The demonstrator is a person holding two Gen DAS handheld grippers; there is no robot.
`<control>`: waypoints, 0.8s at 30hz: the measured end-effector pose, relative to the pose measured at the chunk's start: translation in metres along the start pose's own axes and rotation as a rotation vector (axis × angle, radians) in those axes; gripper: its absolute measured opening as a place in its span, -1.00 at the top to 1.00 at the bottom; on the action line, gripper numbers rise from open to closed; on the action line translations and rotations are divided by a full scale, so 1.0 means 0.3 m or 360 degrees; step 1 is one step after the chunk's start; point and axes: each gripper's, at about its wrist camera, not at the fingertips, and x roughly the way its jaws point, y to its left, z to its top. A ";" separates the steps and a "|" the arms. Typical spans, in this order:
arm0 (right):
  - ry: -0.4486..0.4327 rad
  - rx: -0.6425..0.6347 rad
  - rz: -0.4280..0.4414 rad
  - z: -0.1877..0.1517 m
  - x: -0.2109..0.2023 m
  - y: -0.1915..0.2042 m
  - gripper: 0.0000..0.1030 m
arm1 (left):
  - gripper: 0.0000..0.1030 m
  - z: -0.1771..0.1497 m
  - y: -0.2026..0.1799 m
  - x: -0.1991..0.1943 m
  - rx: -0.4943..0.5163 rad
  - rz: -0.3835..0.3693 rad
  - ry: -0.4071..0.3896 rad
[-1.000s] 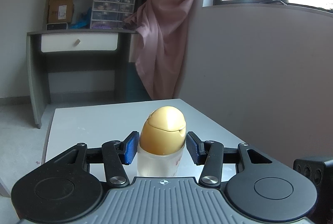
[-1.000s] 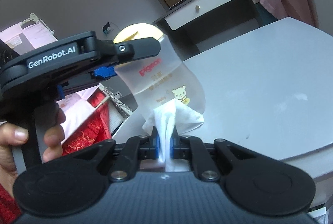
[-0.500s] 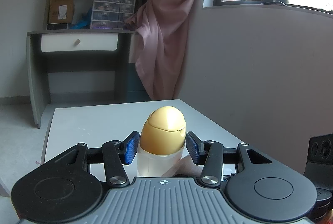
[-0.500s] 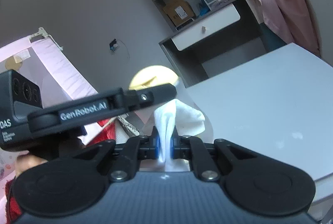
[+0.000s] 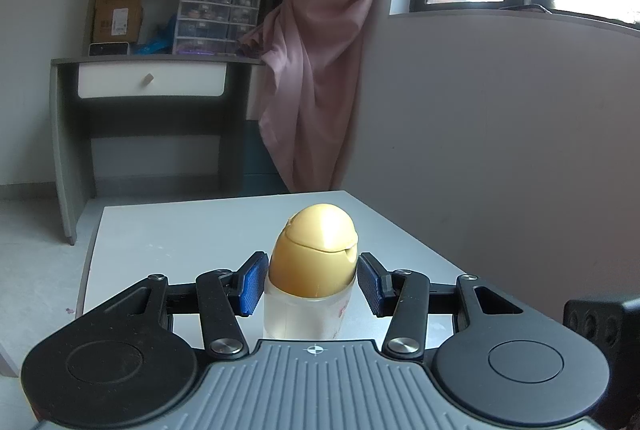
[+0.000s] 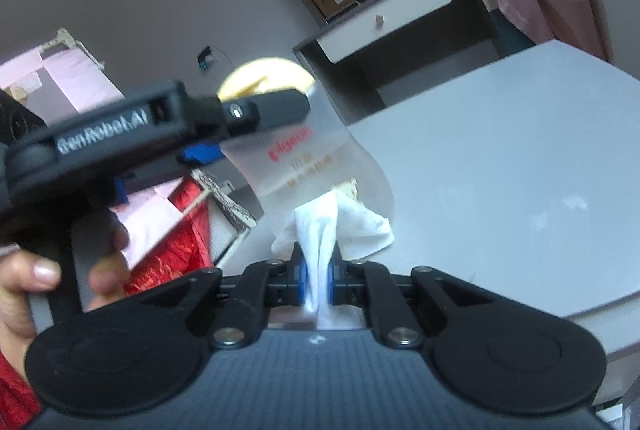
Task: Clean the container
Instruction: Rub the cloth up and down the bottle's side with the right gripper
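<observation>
A clear baby bottle [image 5: 308, 314] with a yellow domed cap [image 5: 314, 250] sits between the blue pads of my left gripper [image 5: 312, 284], which is shut on its neck and holds it above the white table. In the right wrist view the same bottle [image 6: 316, 166] hangs tilted from the left gripper, red print on its side. My right gripper [image 6: 318, 276] is shut on a white tissue [image 6: 340, 226] that presses against the bottle's lower side.
The white table [image 6: 500, 182] lies under and to the right of the bottle. A grey desk with a drawer [image 5: 148, 82], shelves and a pink curtain [image 5: 316, 70] stand behind. A wall runs along the table's right. Red cloth [image 6: 176, 254] lies left, below.
The right gripper with the tissue has moved along the bottle's side, up toward the neck and back down to the lower part. The left gripper holds the bottle nearly still.
</observation>
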 end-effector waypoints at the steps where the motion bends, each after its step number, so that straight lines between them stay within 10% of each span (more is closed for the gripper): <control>1: 0.0004 -0.0003 -0.0005 -0.003 0.001 0.001 0.81 | 0.04 -0.001 0.003 -0.001 -0.0001 -0.0001 0.0000; 24: -0.0178 0.0024 0.0023 0.042 -0.056 0.015 0.80 | 0.04 0.003 0.030 0.008 -0.0005 -0.0004 0.0007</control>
